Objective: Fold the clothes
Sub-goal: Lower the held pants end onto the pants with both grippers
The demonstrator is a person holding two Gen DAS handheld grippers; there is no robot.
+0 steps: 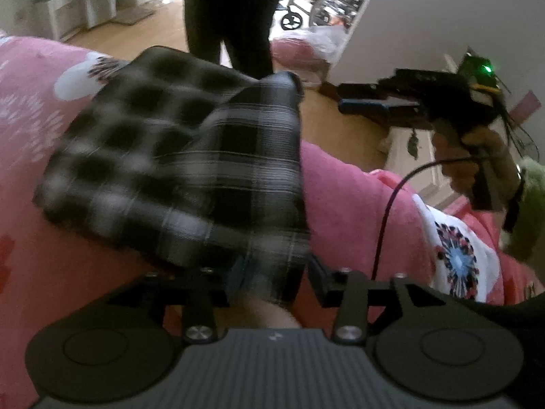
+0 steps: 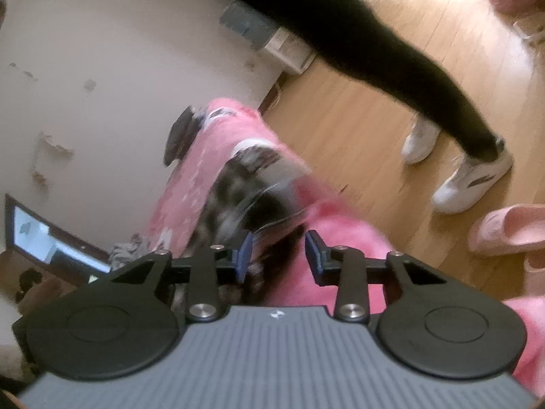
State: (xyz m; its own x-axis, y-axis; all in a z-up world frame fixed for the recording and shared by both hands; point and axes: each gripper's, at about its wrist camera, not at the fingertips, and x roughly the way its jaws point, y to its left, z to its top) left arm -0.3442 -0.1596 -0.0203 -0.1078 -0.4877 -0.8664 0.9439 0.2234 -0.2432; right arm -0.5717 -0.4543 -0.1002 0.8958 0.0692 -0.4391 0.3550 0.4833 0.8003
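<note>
- Left wrist view: black-and-white plaid garment lies folded on the pink floral bedspread, blurred w/ motion; its near edge hangs down betw. the left gripper fingers.
- Left gripper's jaws stand apart, pads not pressing the cloth (near flap sits loose in the gap).
- Right gripper seen side-on at upper right, off the bed edge, held by a hand w/ a fuzzy green sleeve; can't tell its jaw gap from this angle. Green LED lit on top, cable trailing down.
- Bkgd: someone's dark-trousered legs on the wood floor.
- Right wrist view: right gripper jaws spread, blue pads clear of the cloth; the plaid garment lies just ahead on the bedspread, badly smeared.
- Same dark legs cross the top, white sneakers on the floor, pink slipper at right.
</note>
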